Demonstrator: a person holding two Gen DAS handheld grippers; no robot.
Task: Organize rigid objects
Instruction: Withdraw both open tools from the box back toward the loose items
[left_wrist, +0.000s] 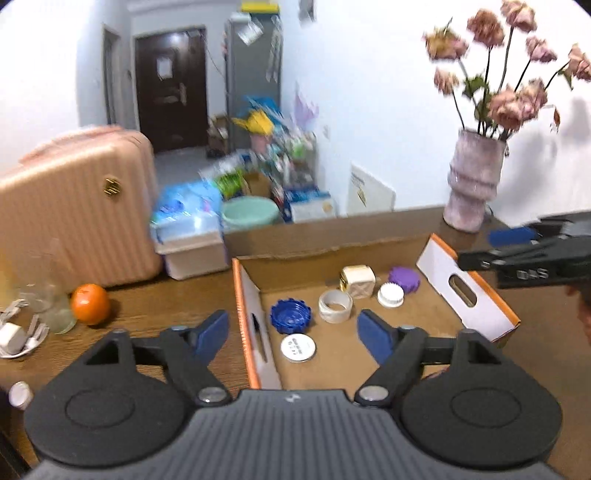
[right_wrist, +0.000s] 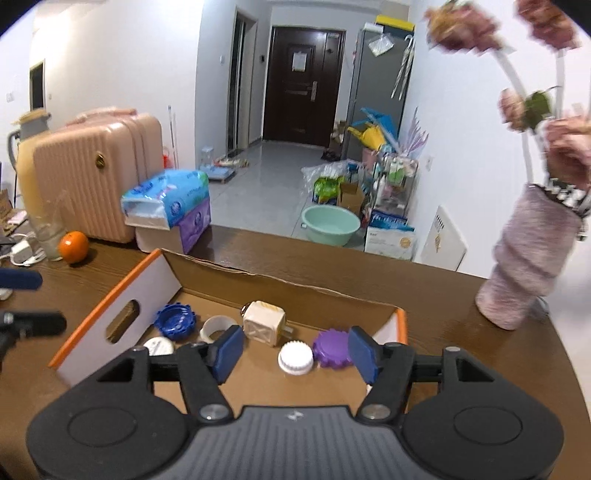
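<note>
The left gripper (left_wrist: 292, 328) was held with its jaws spread wide, the blue pads (left_wrist: 373, 334) well apart, and nothing was clamped between them. It was tilted downward. The right gripper (right_wrist: 295, 350) was likewise angled downward, its jaws parted to a narrower gap, and nothing was gripped by its pads (right_wrist: 362, 354). In the left wrist view, the right gripper (left_wrist: 491, 249) was seen at the far right, pointed leftward.

A round orange fruit (left_wrist: 90, 303) sits on the brown wooden bench (left_wrist: 155, 306), near a ribbed pink hard-shell suitcase (left_wrist: 74, 218); a mottled pink ceramic vase (left_wrist: 472, 184) holds dried pink flowers (left_wrist: 513, 99).
</note>
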